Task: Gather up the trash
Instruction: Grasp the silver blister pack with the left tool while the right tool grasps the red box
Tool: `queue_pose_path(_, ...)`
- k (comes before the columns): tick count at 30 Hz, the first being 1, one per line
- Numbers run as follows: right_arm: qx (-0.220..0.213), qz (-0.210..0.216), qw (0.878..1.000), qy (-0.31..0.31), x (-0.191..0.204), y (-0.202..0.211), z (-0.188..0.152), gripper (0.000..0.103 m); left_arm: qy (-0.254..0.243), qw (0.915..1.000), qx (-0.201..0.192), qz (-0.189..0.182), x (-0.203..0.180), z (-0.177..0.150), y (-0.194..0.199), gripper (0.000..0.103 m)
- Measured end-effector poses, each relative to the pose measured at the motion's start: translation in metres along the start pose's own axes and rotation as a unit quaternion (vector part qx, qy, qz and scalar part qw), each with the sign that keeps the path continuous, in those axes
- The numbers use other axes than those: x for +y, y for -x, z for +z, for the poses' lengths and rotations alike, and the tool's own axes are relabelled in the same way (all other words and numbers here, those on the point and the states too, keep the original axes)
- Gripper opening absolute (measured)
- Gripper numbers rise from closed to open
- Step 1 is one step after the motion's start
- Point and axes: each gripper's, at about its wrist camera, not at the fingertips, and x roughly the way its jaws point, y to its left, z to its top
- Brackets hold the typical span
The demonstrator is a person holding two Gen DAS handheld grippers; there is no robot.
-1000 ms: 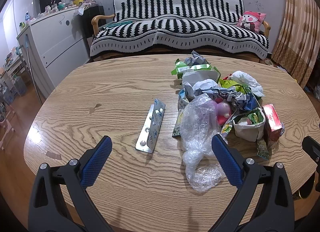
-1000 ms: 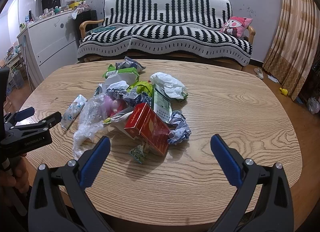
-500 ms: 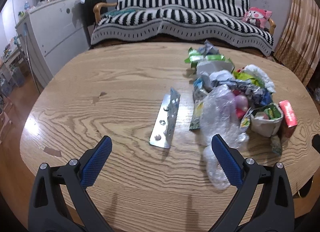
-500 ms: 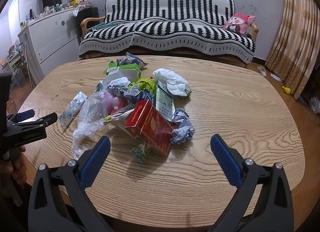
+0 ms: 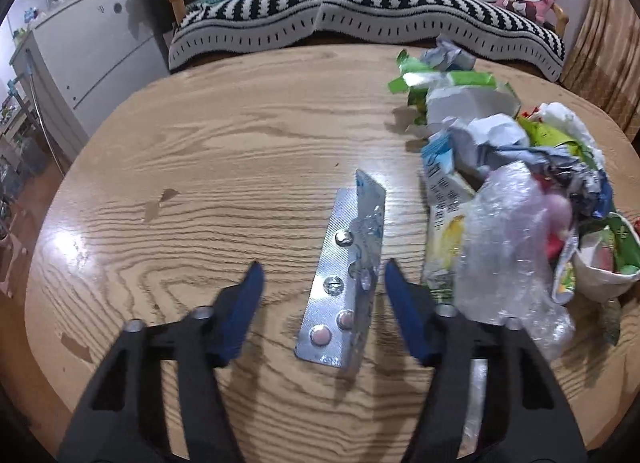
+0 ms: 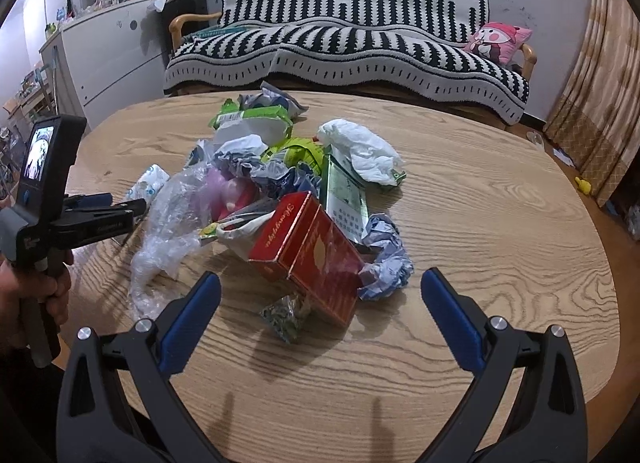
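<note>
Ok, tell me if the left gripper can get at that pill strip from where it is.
Probably yes. The left gripper has just been closing, and the pill strip lies between its fingers, apart from the trash pile, with only bare table around it. The pads don't touch it yet.

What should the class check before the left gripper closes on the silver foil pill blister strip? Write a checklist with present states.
1. Silver foil pill blister strip between the left gripper fingers, which have just been closing: ok.
2. Pads pressing the strip: not ok, gaps remain.
3. Strip apart from the clear crumpled plastic bag: ok.
4. Right gripper open, holding nothing: ok.
5. Trash container visible: not ok.
</note>
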Motion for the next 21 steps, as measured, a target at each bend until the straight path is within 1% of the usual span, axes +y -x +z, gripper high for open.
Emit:
queue_pose_path(1, 0.001, -0.003, 1.0, 0.004, 0.001, -0.003, 0.001, 0.094, -0.003, 1.0, 0.004, 0.002, 0.0, -0.001, -0.003, 0.031)
queue_pose_path(2, 0.001, -0.007, 1.0, 0.01, 0.004, -0.007, 0.002, 0.093, -0.005, 0.9999, 0.009, 0.005, -0.001, -0.001, -0.004, 0.023)
queue_pose_path(3, 0.001, -0.01, 1.0, 0.014, 0.005, -0.009, 0.002, 0.089, -0.003, 1.0, 0.006, 0.007, 0.001, -0.001, -0.002, 0.019)
queue_pose_path(4, 0.0, -0.015, 1.0, 0.017, 0.007, -0.012, 0.003, 0.085, -0.001, 1.0, 0.0, 0.0, 0.001, 0.0, 0.002, 0.014)
queue_pose_path(5, 0.0, -0.023, 0.999, 0.023, 0.009, -0.016, 0.005, 0.082, -0.003, 1.0, -0.001, -0.006, 0.001, 0.001, 0.005, 0.007)
queue_pose_path(7, 0.003, -0.033, 0.999, 0.031, 0.012, -0.021, 0.007, 0.067, -0.002, 0.9999, -0.009, -0.013, 0.001, 0.002, 0.014, 0.006)
queue_pose_path(8, 0.005, -0.031, 0.999, 0.035, 0.013, -0.025, 0.007, 0.063, -0.001, 0.9998, -0.012, -0.014, 0.0, 0.002, 0.016, 0.006)
queue_pose_path(10, 0.01, -0.027, 0.999, 0.042, 0.014, -0.029, 0.008, 0.036, 0.0, 0.9997, -0.018, -0.019, -0.001, 0.002, 0.023, 0.006)
queue_pose_path(12, 0.004, -0.026, 0.999, 0.036, 0.012, -0.025, 0.009, 0.033, 0.003, 0.9994, -0.025, -0.025, -0.001, 0.004, 0.031, 0.006)
queue_pose_path(13, -0.003, -0.019, 0.999, 0.027, 0.009, -0.02, 0.011, 0.031, 0.004, 0.9991, -0.03, -0.028, -0.002, 0.004, 0.036, 0.006)
queue_pose_path(15, -0.025, 0.008, 1.0, 0.0, -0.003, -0.002, 0.017, 0.03, 0.004, 0.9986, -0.042, -0.033, -0.003, 0.004, 0.046, 0.006)
queue_pose_path(18, -0.064, 0.035, 0.997, -0.025, -0.021, 0.03, 0.026, 0.029, 0.002, 0.9973, -0.06, -0.042, -0.01, 0.006, 0.064, 0.006)
queue_pose_path(21, -0.086, 0.067, 0.992, -0.057, -0.047, 0.057, 0.032, 0.029, -0.005, 0.9952, -0.078, -0.06, -0.026, 0.008, 0.082, 0.006)
